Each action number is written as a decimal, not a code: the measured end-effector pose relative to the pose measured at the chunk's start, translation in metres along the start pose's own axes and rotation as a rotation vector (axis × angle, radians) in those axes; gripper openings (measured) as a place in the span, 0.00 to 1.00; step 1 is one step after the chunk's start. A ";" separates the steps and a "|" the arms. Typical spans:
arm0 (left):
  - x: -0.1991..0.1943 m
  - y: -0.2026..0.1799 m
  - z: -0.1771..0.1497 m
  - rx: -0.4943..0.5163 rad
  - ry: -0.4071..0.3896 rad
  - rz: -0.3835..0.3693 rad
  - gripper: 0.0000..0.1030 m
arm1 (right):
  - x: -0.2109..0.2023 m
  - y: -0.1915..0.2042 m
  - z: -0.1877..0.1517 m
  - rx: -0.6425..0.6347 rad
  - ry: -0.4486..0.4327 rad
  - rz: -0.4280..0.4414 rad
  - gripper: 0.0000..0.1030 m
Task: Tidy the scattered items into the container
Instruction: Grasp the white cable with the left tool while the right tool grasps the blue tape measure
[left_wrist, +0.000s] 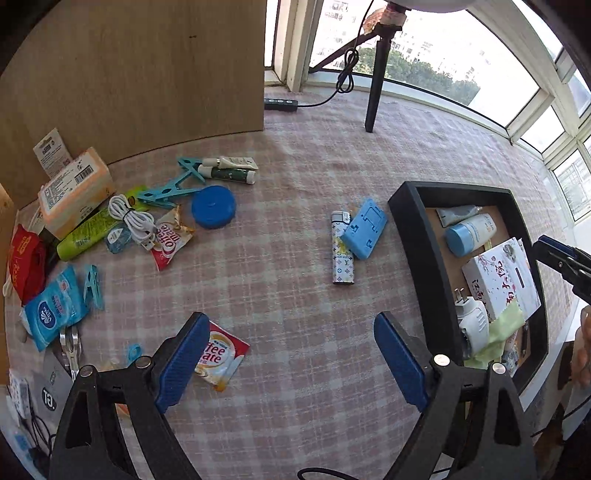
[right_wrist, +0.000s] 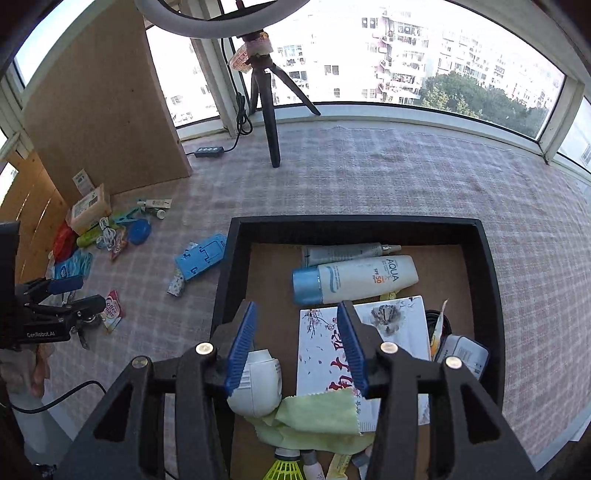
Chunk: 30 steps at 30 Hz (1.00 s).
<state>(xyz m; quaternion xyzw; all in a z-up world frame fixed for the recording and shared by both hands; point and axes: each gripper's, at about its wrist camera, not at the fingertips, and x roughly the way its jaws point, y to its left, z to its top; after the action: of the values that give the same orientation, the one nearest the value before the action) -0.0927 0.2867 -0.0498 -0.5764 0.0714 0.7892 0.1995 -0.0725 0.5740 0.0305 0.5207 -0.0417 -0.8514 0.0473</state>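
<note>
in the left wrist view the left gripper (left_wrist: 291, 354) hangs over the checked cloth (left_wrist: 295, 177) with its jaws spread wide and nothing between them; a coffee mate sachet (left_wrist: 221, 356) lies just behind its left finger. a patterned lighter (left_wrist: 342, 258) and a blue phone stand (left_wrist: 364, 233) lie touching mid-cloth, and the black tray (left_wrist: 424, 258) sits to the right, already holding a sunscreen bottle (left_wrist: 470, 233) and a flowered box (left_wrist: 498, 280). a heap of loose items lies far left, among them a white cable (left_wrist: 135, 219) and a blue round lid (left_wrist: 213, 206). in the right wrist view the right gripper (right_wrist: 297, 345) hovers over the black tray (right_wrist: 354, 225), jaws apart and empty, above a white plug (right_wrist: 258, 384), a green cloth (right_wrist: 317, 415) and the flowered box (right_wrist: 399, 332).
</note>
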 end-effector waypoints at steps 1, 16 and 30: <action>-0.001 0.016 0.005 -0.028 -0.007 0.018 0.86 | 0.004 0.009 0.003 -0.019 0.006 0.021 0.43; 0.052 0.163 0.067 -0.419 0.055 0.060 0.68 | 0.117 0.197 0.059 -0.377 0.098 0.238 0.47; 0.101 0.171 0.075 -0.415 0.130 0.091 0.51 | 0.192 0.259 0.076 -0.487 0.145 0.241 0.47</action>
<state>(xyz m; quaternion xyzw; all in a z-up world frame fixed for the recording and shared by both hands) -0.2526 0.1800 -0.1401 -0.6511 -0.0539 0.7562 0.0357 -0.2176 0.2949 -0.0734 0.5447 0.1057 -0.7852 0.2749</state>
